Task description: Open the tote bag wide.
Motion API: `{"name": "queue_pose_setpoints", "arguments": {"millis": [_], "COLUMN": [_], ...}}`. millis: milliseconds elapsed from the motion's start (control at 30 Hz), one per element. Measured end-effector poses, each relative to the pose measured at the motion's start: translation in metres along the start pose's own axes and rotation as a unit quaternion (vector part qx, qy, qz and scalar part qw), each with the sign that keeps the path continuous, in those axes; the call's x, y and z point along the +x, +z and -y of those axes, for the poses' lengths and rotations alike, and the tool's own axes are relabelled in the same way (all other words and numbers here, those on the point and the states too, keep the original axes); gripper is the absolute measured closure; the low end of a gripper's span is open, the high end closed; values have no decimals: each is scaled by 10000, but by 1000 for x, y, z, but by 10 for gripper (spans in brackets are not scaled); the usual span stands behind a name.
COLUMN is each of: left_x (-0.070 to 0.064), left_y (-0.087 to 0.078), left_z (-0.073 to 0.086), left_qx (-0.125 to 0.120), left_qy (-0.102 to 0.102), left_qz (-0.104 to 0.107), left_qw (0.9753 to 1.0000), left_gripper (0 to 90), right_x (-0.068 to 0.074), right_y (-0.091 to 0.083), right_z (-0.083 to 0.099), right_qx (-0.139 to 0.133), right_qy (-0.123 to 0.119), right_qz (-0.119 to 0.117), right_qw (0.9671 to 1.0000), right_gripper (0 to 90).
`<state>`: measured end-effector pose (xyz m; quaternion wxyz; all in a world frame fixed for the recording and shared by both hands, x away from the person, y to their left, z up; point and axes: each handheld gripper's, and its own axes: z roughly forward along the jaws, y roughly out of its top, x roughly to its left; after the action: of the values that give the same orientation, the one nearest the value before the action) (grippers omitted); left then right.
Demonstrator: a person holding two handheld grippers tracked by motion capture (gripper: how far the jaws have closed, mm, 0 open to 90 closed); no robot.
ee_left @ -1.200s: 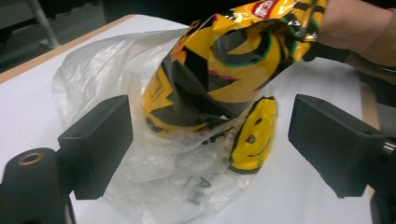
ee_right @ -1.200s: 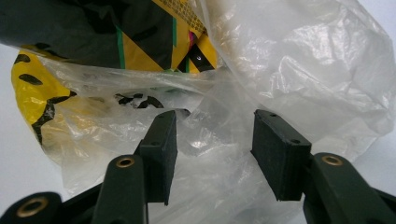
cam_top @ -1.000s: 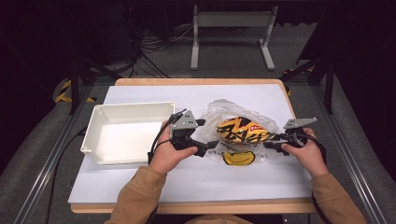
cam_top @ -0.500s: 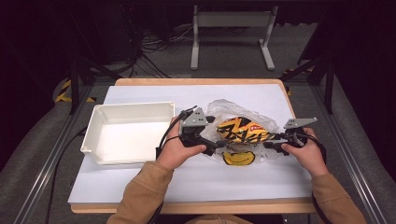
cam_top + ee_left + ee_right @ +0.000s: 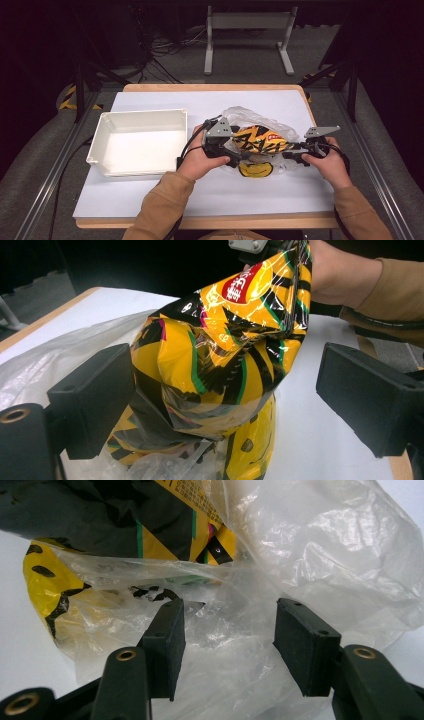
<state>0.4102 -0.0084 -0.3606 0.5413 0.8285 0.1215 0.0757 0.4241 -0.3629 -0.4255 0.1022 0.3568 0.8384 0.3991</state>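
One glossy yellow-and-black snack bag [image 5: 220, 360] lies on one clear plastic bag [image 5: 320, 545]; both tongs, left [image 5: 225, 390] and right [image 5: 227, 645], spread.

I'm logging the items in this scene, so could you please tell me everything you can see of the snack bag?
The snack bag is a glossy, crinkled foil-like packet, yellow-orange with black stripes, green edging and a red label. It looks puffed and sealed. It lies tilted on a clear plastic bag on the white table, between the open jaws of the left gripper. The right gripper, also open, faces the plastic beside it.
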Motion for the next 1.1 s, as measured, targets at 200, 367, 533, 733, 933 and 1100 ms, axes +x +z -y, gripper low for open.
{"name": "queue_pose_setpoints", "arguments": {"millis": [200, 367, 533, 733, 933, 1100], "left_x": [3, 4, 8, 10, 11, 13], "left_y": [10, 12, 14, 14, 19, 21], "left_z": [2, 2, 1, -1, -1, 0], "left_qx": [77, 9, -100, -126, -176, -230], "left_qy": [-26, -3, 58, 160, 38, 1], "left_qz": [2, -52, 7, -21, -92, -230], "left_qw": [10000, 10000, 9999, 9998, 9998, 9995], "left_gripper": [98, 112, 169, 353, 452, 630], "right_x": [0, 0, 0, 0, -1, -1], "right_y": [-1, 0, -1, -1, -1, -1], "right_z": [0, 0, 0, 0, 0, 0], "right_qx": [-28, -9, -37, -40, -28, -40], "right_qy": [-8, -7, -16, -3, -2, 3], "right_qz": [-9, -14, -17, -20, -18, -3], "right_qw": [10000, 10000, 10000, 10000, 10000, 10000], "right_gripper": [467, 467, 467, 468, 468, 470]}}
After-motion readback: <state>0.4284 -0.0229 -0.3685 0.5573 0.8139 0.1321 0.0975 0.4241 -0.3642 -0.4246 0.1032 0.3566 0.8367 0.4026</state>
